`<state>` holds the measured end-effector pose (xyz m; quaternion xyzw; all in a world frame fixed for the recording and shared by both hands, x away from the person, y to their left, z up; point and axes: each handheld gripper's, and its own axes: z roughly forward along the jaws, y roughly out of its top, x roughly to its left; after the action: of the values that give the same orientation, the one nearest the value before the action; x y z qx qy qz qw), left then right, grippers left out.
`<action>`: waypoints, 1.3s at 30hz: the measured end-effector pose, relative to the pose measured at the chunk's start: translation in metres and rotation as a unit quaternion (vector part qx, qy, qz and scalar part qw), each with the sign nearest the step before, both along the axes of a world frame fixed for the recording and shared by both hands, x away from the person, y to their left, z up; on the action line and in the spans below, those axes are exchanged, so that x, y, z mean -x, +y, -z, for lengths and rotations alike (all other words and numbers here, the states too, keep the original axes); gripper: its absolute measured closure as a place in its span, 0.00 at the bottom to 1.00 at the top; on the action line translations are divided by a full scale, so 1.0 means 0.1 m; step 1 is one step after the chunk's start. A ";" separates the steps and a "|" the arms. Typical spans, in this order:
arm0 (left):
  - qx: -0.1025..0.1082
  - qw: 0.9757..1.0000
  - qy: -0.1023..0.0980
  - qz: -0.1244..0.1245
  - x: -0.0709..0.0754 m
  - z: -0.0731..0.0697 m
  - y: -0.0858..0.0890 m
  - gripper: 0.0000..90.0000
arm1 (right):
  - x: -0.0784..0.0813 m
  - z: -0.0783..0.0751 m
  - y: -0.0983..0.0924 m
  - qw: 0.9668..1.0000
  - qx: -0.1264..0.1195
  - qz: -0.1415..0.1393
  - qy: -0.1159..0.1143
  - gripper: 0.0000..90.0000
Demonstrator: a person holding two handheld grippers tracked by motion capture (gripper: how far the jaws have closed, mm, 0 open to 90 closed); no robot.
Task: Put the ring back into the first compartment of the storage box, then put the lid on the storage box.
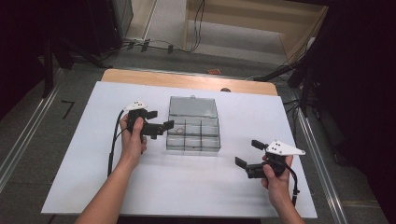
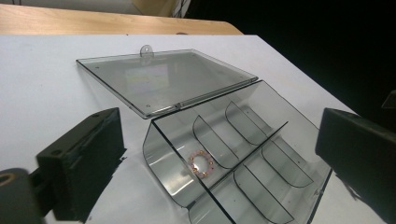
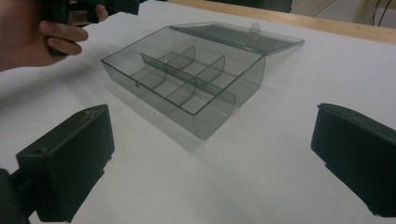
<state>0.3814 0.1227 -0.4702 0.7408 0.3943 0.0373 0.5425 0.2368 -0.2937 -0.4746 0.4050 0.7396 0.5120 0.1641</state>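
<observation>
Inventory of your table, taken from the high view unless noted.

Item one: smoke-grey clear plastic compartment box [image 1: 193,136], at the centre of the white table sheet [image 1: 93,177]. Its hinged lid [image 1: 193,107] lies fully open and flat at twelve o'clock of the tray. Curved dividers split the tray into small cells.

Item two: small ring of pink and amber beads [image 2: 201,164], lying on the floor of a corner cell. In the left gripper view that cell is the nearest one, at six o'clock of the box, and the ring sits free, touching neither jaw.

Item three: your left gripper [image 1: 168,127], at nine o'clock of the box, its tips just over the tray's left edge. The jaws stand wide apart with nothing pressed between them; the ring lies below and between them in that gripper's own view.

Item four: your right gripper [image 1: 247,153], at four o'clock of the box and well apart from it, over bare sheet. Its jaws are also spread wide and hold nothing; its own view looks across to the box and your left hand [image 3: 28,37].

Item five: wooden tabletop edge [image 1: 187,80], a strip at twelve o'clock beyond the sheet.
</observation>
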 end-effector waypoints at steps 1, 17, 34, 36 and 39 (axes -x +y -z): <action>-0.001 1.000 0.000 0.000 0.00 0.00 0.00 0.00 | -0.02 -0.01 0.01 1.000 -0.001 0.000 0.000 0.00; -0.003 1.000 -0.004 -0.003 -0.06 0.02 0.00 0.00 | -0.40 -0.16 0.21 1.000 -0.020 -0.014 0.002 0.00; -0.006 1.000 0.018 -0.010 -0.25 0.06 -0.07 0.00 | -0.89 -0.22 0.39 1.000 -0.015 -0.007 0.010 0.00; -0.004 1.000 0.022 -0.013 -0.28 0.06 -0.09 0.01 | -0.95 -0.21 0.41 1.000 -0.019 -0.007 0.016 0.00; -0.004 0.999 0.030 -0.014 -0.34 0.06 -0.12 0.01 | -1.04 -0.20 0.44 1.000 -0.014 -0.005 0.020 0.00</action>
<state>0.4155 0.1111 -0.4761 0.7382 0.4204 0.0240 0.5270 0.3406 -0.2498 -0.4546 0.4138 0.7375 0.5148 0.1408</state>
